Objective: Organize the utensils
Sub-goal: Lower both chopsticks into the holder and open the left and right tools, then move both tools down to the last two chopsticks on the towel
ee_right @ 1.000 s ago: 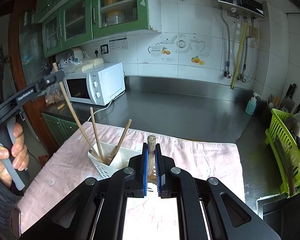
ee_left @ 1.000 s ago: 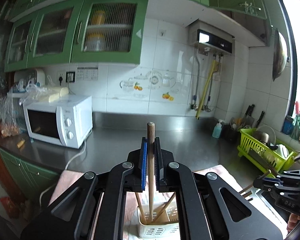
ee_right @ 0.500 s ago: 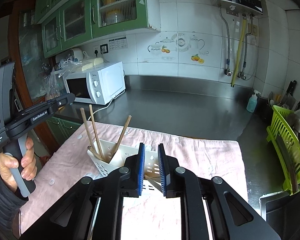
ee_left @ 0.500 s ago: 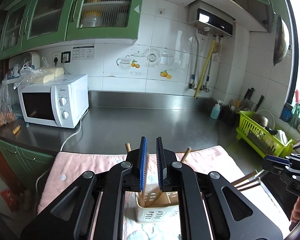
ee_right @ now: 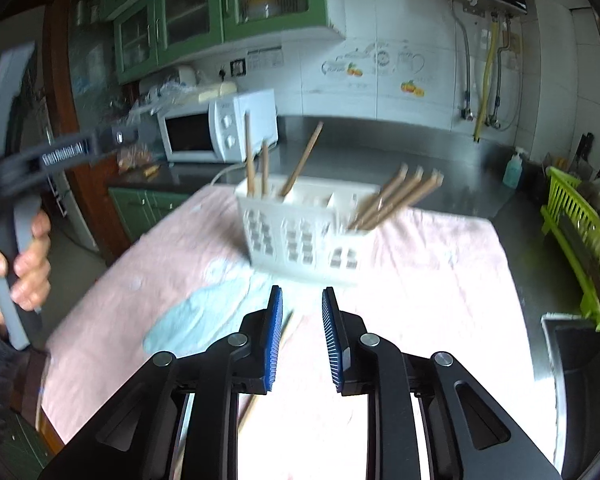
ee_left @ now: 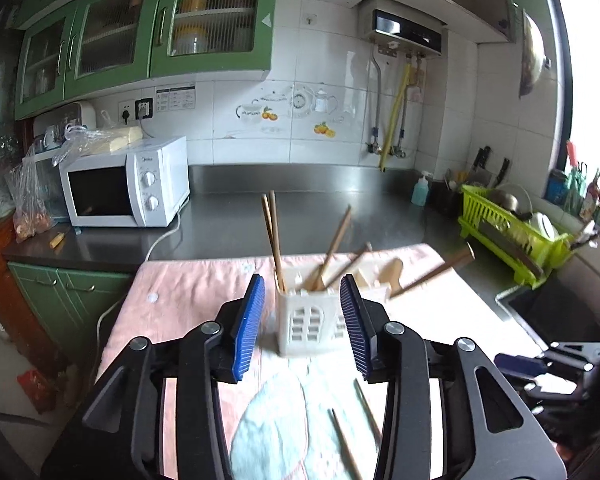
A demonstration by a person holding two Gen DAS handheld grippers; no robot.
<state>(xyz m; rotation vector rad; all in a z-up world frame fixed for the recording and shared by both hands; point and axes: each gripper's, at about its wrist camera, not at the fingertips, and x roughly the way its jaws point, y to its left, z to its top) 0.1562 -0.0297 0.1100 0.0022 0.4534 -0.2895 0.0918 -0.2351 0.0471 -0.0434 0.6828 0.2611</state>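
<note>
A white slotted utensil holder (ee_left: pixel 306 318) stands on a pink cloth (ee_left: pixel 188 280). It also shows in the right wrist view (ee_right: pixel 306 232). Several wooden chopsticks (ee_left: pixel 274 236) stand in its left compartment and wooden-handled utensils (ee_right: pixel 396 196) lean out of its right one. My left gripper (ee_left: pixel 302 324) is open and empty, just in front of the holder. My right gripper (ee_right: pixel 302 334) is open and empty, back from the holder. Loose chopsticks (ee_left: pixel 346 440) lie on the cloth near me, one under the right gripper (ee_right: pixel 268 372).
A white microwave (ee_left: pixel 126 188) stands at the back left on the steel counter (ee_left: pixel 300 216). A green dish rack (ee_left: pixel 512 232) and a sink (ee_left: pixel 556 312) are at the right. A soap bottle (ee_left: pixel 420 190) stands by the wall.
Both grippers let go of their wooden utensils into the holder, opened wide and pulled back from it. The views now look down more onto the cloth.
</note>
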